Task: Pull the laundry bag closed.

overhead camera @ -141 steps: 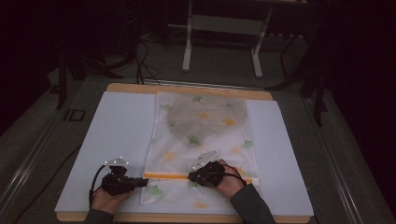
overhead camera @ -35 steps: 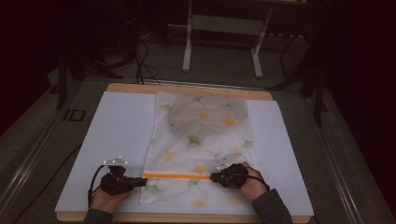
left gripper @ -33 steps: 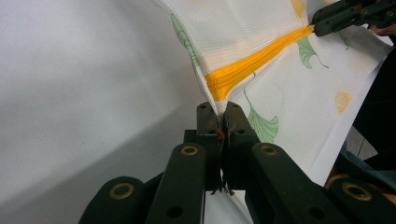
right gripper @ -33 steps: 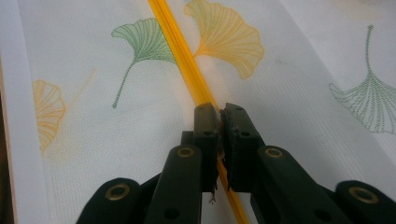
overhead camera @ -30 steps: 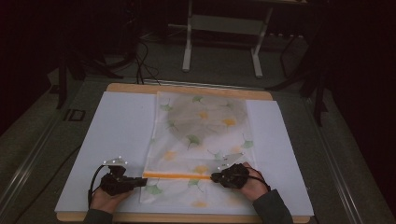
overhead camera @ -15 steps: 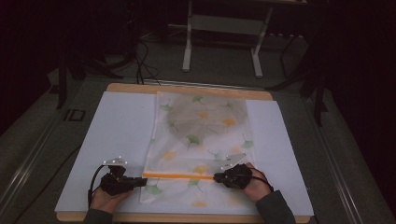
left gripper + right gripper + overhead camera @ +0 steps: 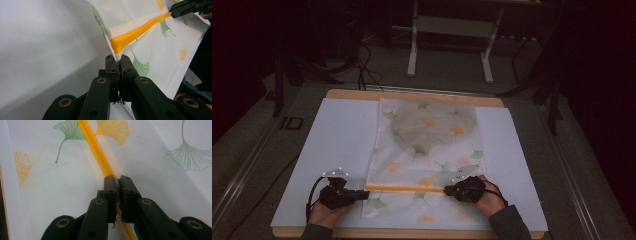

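We are working a mesh bag printed with ginkgo leaves, lying flat on the white mat and running from 12 to 6 o'clock down the table's middle. The orange zipper is crossing it near the 6 o'clock end. Left gripper, at 7 o'clock, is clamping the bag's edge at the zipper's end, jaws fully closed on the fabric. Right gripper, at 5 o'clock, is pinching the zipper, probably at its pull (the tab itself is hidden between the jaws). Compared with a few seconds back, the right gripper is sitting farther right along the zipper; we are judging the zipper mostly run across, with the left anchor keeping it taut.
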Demonstrator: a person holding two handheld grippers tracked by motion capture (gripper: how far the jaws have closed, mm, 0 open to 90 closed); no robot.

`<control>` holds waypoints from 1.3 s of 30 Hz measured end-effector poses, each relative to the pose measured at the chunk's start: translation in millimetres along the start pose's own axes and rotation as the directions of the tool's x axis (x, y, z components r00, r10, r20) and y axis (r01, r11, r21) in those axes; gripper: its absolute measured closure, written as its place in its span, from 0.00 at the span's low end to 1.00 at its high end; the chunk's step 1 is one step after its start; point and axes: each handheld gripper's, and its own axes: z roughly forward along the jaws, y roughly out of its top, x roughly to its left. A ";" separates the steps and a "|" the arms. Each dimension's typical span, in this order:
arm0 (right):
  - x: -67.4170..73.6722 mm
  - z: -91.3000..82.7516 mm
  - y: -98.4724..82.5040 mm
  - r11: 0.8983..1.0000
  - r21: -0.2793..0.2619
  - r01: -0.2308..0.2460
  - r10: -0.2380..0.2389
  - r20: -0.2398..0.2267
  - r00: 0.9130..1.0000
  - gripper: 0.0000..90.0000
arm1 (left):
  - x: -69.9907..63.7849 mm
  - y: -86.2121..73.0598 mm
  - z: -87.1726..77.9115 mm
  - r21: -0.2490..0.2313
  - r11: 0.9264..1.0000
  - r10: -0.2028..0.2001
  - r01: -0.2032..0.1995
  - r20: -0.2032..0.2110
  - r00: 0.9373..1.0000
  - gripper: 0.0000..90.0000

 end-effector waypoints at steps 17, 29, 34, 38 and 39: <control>-2.7 -7.4 -8.8 1.000 0.002 -0.016 0.016 0.014 1.000 0.94 | 0.4 -0.1 -0.3 0.000 1.000 0.000 0.000 0.002 1.000 0.97; -5.3 -13.7 -17.1 0.999 -0.001 -0.037 0.037 0.020 0.999 0.94 | 0.5 -0.2 -0.6 -0.001 1.000 -0.002 0.002 0.001 1.000 0.97; -6.9 -16.3 -20.7 0.999 -0.005 -0.043 0.043 0.022 0.999 0.94 | 0.6 -0.3 -0.6 -0.002 1.000 -0.004 0.004 0.003 1.000 0.97; -7.5 -18.5 -22.8 0.999 0.001 -0.048 0.048 0.027 0.998 0.94 | 0.7 -0.3 -0.6 -0.001 1.000 -0.003 0.003 0.002 1.000 0.97; -7.8 -19.0 -23.1 0.999 0.002 -0.047 0.047 0.026 0.999 0.94 | 0.7 -0.3 -0.6 -0.002 1.000 -0.004 0.004 0.002 1.000 0.97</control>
